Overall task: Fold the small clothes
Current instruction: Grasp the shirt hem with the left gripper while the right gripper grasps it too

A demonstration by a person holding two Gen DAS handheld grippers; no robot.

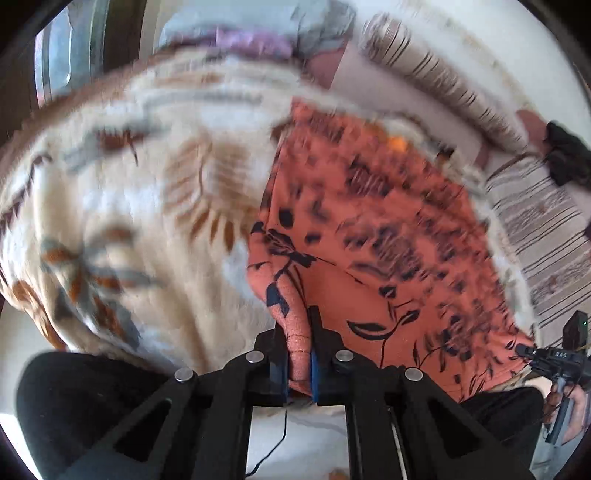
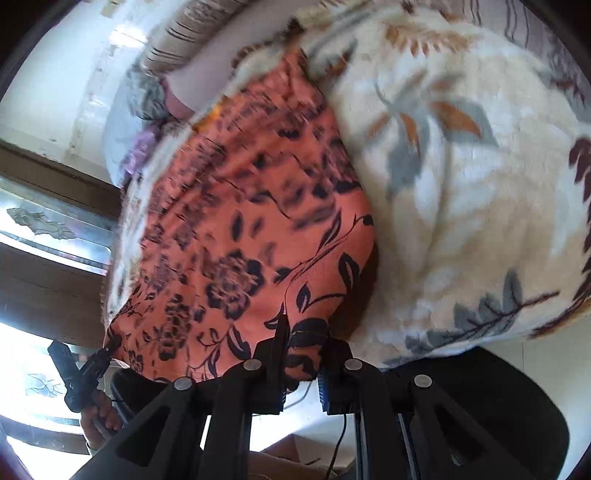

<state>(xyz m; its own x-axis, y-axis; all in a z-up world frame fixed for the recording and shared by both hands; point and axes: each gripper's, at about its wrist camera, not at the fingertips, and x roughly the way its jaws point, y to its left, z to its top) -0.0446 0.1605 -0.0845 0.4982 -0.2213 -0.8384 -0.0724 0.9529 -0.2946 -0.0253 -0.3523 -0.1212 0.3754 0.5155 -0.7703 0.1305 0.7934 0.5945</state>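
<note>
An orange garment with a dark floral print point(image 1: 369, 236) lies spread on a cream fleece blanket point(image 1: 129, 206). My left gripper point(image 1: 298, 350) is shut on the garment's near left corner, with cloth bunched between the blue pads. In the right wrist view, the same garment point(image 2: 240, 229) stretches away from my right gripper point(image 2: 303, 354), which is shut on its near right corner. Each gripper shows at the far corner in the other's view: the right one point(image 1: 532, 354) and the left one point(image 2: 107, 350). Both views are motion-blurred.
The blanket point(image 2: 461, 203) covers a bed or sofa with striped cushions point(image 1: 424, 74) behind. Grey and purple cloth point(image 1: 251, 33) lies at the far end. A wooden door frame with glass point(image 2: 48, 221) stands to the side. A dark object point(image 1: 565, 158) sits at the right.
</note>
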